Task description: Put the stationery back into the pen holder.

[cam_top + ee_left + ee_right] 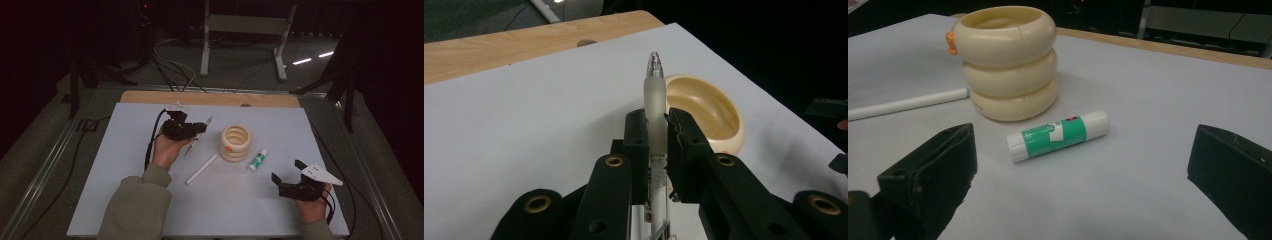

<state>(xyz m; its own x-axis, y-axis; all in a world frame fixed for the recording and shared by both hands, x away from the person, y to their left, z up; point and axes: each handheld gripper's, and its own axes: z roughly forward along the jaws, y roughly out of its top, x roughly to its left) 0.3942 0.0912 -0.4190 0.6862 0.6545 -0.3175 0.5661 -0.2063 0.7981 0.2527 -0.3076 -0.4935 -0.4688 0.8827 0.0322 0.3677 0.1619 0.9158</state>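
- Right tongs [290, 176]: nearest you at the desk's [125, 200] front right, jaws wide apart, holding nothing. Park them there, off the path.
- Glue stick [1058, 135]: lies flat just ahead of the right tongs, between them and the holder.
- White stick [201, 169]: flat on the desk, between the two hands, left of the holder.
- Left tongs [656, 125]: clamped on the pen [655, 95] mid-barrel, tip pointing past the jaws. Keep the squeeze steady.
- Cream ringed holder [235, 143]: just right of and beyond the pen tip, mouth open upward. Likely step: lift the pen over the rim, tilt it upright, centre it, then let go.
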